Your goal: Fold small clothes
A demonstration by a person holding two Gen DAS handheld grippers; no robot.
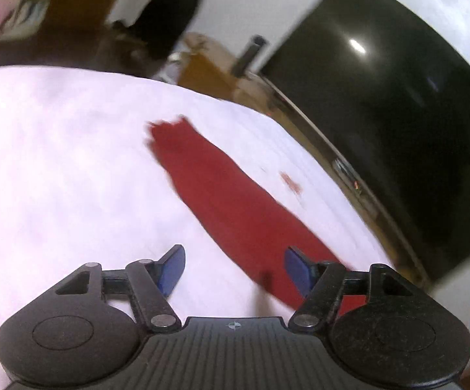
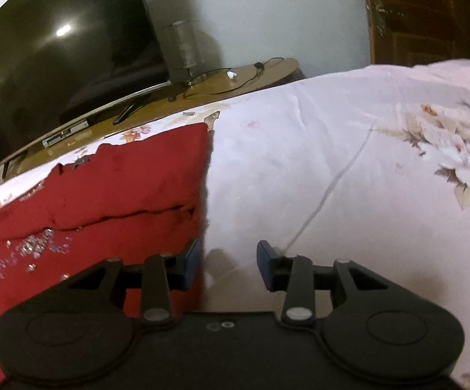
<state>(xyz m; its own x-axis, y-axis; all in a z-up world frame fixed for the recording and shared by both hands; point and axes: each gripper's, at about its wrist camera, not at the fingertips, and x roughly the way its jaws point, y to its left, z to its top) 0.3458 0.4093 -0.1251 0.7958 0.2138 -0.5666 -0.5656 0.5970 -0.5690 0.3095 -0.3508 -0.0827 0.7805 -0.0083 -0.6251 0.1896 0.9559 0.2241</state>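
The red garment [image 2: 98, 195] lies on the floral bedsheet [image 2: 332, 149] with one fold line already across it, so I judge the folding partly done, with at least another fold left. The left gripper [image 1: 235, 269] hangs over it with jaws apart and empty, the cloth running from 5 toward 11 o'clock in its view; the right gripper [image 2: 228, 266] is also parted and empty, the garment at its 9 o'clock. Beyond the bed at 11 o'clock stands a dark television [image 2: 59, 48] on a wooden stand [image 2: 235, 78], a wooden door [image 2: 420, 13] at 1 o'clock

Red garment [image 2: 111, 188] w/ silver sequins, folded over w/ a crease, flat on floral bedsheet [image 2: 332, 149].
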